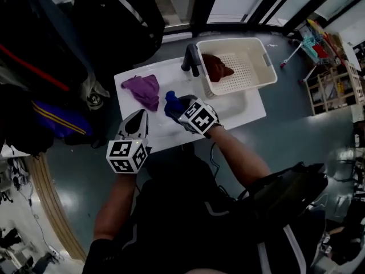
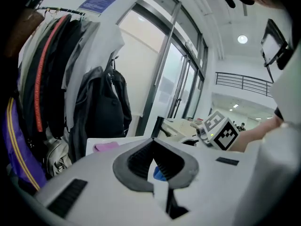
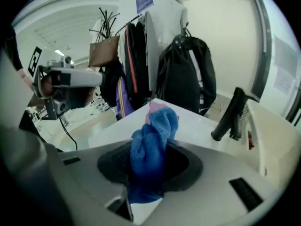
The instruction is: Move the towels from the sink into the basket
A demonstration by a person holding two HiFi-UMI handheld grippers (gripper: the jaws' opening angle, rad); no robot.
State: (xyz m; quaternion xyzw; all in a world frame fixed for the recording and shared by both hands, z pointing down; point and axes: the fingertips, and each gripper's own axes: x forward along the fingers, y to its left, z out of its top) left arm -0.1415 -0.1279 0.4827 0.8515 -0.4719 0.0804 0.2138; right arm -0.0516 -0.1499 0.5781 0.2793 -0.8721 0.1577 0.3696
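Note:
My right gripper [image 1: 182, 108] is shut on a blue towel [image 1: 173, 104], bunched between its jaws [image 3: 151, 149] and lifted above the white sink top [image 1: 242, 112]. A purple towel [image 1: 142, 89] lies crumpled on the left part of the sink top, beyond the blue one [image 3: 158, 108]. The cream basket [image 1: 260, 51] stands at the sink's right end with a dark red towel [image 1: 217, 67] inside. My left gripper [image 1: 138, 117] hovers at the sink's front edge, left of the right one, its jaws [image 2: 153, 147] together and empty.
A black faucet [image 1: 191, 59] rises between the purple towel and the basket. Dark jackets and bags [image 1: 51, 67] hang on a rack left of the sink. A backpack [image 1: 122, 16] sits behind it. Shelving [image 1: 333, 84] stands at the far right.

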